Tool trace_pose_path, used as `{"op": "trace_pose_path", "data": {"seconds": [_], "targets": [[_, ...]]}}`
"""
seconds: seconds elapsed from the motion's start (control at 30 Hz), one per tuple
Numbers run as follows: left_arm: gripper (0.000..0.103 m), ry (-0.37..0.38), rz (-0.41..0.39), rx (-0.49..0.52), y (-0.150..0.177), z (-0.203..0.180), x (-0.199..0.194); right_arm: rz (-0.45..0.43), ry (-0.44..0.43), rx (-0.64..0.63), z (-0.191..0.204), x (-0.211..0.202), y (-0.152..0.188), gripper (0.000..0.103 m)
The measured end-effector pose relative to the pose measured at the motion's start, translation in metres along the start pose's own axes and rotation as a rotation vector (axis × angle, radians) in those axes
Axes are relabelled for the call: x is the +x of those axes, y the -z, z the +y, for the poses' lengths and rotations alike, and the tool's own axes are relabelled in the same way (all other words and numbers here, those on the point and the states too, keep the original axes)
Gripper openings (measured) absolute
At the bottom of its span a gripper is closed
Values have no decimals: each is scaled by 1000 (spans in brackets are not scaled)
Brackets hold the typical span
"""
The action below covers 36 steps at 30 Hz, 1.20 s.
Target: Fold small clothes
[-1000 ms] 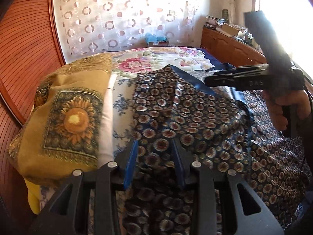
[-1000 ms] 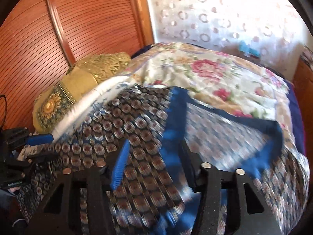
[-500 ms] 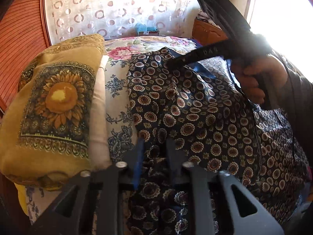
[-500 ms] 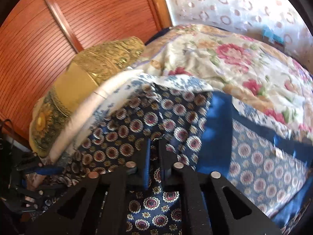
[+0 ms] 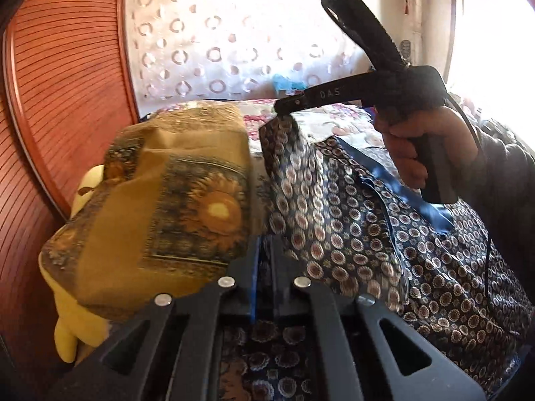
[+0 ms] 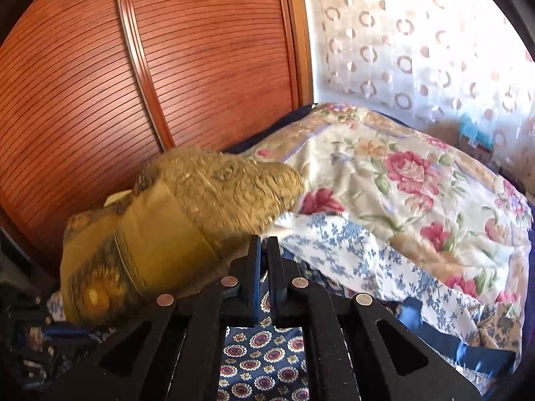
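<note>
Both tongs have just closed on the navy medallion-print garment point(image 5: 351, 220): left tongs point(image 5: 264, 260) near, right tongs point(image 5: 284, 108) far, lifting its edge off the bed point(image 6: 384, 180) for folding.

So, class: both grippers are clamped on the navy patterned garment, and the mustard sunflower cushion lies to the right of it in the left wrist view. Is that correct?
Not quite. In the left wrist view the mustard sunflower cushion lies to the left of the navy patterned garment, not the right. The rest stands: the left gripper and the right gripper are both clamped on that garment.
</note>
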<state>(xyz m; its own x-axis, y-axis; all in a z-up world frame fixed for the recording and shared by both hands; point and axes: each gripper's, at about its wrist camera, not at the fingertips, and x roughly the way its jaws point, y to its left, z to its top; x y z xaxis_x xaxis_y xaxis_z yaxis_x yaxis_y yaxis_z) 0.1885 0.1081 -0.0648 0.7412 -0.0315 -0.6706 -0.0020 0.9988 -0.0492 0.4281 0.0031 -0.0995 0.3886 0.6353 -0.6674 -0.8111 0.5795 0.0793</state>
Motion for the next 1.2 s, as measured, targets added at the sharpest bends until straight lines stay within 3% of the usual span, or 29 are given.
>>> {"op": "trace_pose_path", "data": {"seconds": [0.03,0.1,0.13,0.17,0.23,0.3,0.6,0.87,1.03,1.2], "targets": [[3,-5,-1,-1,0,0,-2,5,19,16,-2,2,-1,1],[10,1,-8,4,0,-1,-8,12,23,39,-6,1,0,12],[11,5,-13,10,-1,-2,-11,7,35,44,-7,-3,3,26],[13,10,-19,15,1,-3,-14,1,43,46,-8,-8,5,34],[21,32,-39,29,-1,-8,-20,-4,50,46,-11,-23,11,37],[23,50,-41,34,-3,-13,-23,-10,78,38,-14,-42,20,44],[24,162,35,86,0,-66,-5,-52,214,82,-33,-154,94,49],[24,227,130,177,20,-124,13,-38,362,174,-69,-250,190,49],[24,211,186,205,33,-139,27,-29,443,287,-103,-291,246,49],[25,178,151,227,36,-146,27,-13,500,393,-132,-318,291,49]]}}
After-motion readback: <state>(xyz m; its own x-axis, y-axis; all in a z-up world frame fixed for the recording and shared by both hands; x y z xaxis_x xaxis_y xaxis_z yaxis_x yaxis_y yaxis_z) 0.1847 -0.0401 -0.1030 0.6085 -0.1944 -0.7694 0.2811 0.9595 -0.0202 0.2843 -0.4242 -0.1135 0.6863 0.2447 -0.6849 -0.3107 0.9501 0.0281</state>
